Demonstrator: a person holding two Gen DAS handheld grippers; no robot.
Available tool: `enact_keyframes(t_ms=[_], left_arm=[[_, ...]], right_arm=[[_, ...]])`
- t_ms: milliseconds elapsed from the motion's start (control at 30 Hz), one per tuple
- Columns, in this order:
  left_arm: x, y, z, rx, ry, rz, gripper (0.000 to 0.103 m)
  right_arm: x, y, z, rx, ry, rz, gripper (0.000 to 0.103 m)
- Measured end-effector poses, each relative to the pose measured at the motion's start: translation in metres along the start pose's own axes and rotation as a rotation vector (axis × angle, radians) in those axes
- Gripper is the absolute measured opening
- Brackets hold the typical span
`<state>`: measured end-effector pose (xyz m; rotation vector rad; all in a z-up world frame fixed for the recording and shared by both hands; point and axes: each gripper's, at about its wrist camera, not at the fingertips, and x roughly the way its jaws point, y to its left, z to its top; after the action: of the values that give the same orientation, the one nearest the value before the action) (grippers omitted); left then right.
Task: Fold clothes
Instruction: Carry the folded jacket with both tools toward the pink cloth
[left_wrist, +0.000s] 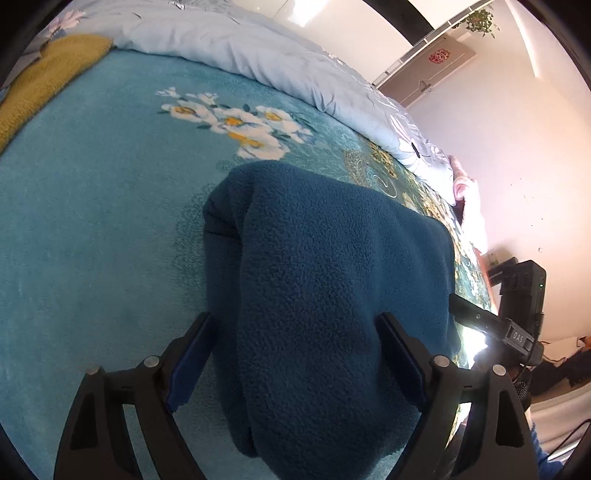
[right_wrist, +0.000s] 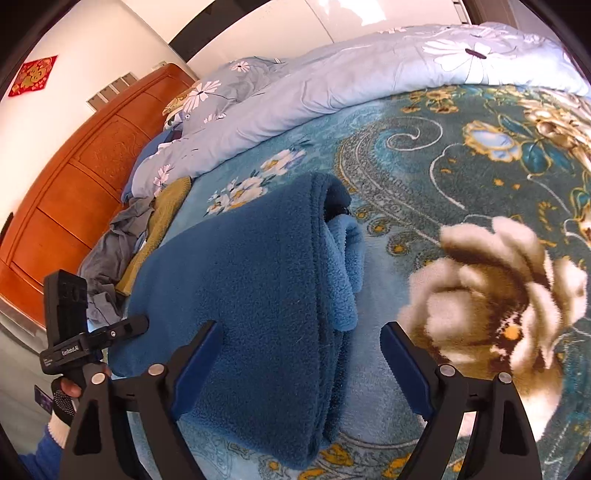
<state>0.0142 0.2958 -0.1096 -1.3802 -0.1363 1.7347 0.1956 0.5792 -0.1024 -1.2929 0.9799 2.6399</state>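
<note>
A dark teal fleece garment lies folded on the floral teal blanket of a bed. My left gripper is open, its jaws standing either side of the garment's near end without pinching it. In the right wrist view the same garment shows a lighter blue inner layer along its right fold. My right gripper is open over the garment's right edge, its left finger over the fleece and its right finger over the blanket. The other gripper shows at the edge of each view: the right one and the left one.
A light blue floral duvet is bunched along the far side of the bed. A mustard yellow cloth and a grey garment lie near the wooden headboard. The bed edge and a white wall lie to the right.
</note>
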Motion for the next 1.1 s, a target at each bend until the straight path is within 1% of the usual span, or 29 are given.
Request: enact_keyframes(t_ms=[167, 300, 400, 433, 500, 633, 767, 867, 1000, 1100], left_arm=[[0.011, 0.009, 0.006, -0.015, 0.030, -0.066, 0.094], [0.014, 0.012, 0.007, -0.023, 0.018, -0.097, 0.094], [0.014, 0.012, 0.006, -0.028, 0.005, -0.106, 0.094], [0.014, 0.012, 0.005, -0.026, 0.001, -0.106, 0.094], [0.013, 0.009, 0.004, -0.021, -0.010, -0.110, 0.094], [0.011, 0.003, 0.001, -0.011, -0.034, -0.109, 0.087], [0.004, -0.002, -0.001, -0.009, -0.063, -0.100, 0.077], [-0.001, -0.006, -0.002, -0.007, -0.085, -0.093, 0.073], [-0.009, -0.021, -0.005, 0.024, -0.113, -0.080, 0.072], [-0.013, -0.034, -0.005, 0.048, -0.132, -0.076, 0.072]], right_arm=[[0.015, -0.014, 0.007, 0.057, 0.041, 0.101, 0.092], [0.026, -0.017, 0.013, 0.059, 0.072, 0.139, 0.092], [0.032, -0.015, 0.018, 0.046, 0.096, 0.152, 0.092], [0.033, -0.012, 0.019, 0.039, 0.101, 0.158, 0.091], [0.035, -0.008, 0.021, 0.024, 0.107, 0.170, 0.083], [0.032, 0.000, 0.024, -0.006, 0.117, 0.141, 0.078], [0.027, 0.008, 0.027, -0.043, 0.121, 0.115, 0.070], [0.021, 0.016, 0.030, -0.078, 0.118, 0.097, 0.065], [0.011, 0.024, 0.032, -0.117, 0.116, 0.083, 0.060], [0.000, 0.029, 0.033, -0.146, 0.114, 0.088, 0.058]])
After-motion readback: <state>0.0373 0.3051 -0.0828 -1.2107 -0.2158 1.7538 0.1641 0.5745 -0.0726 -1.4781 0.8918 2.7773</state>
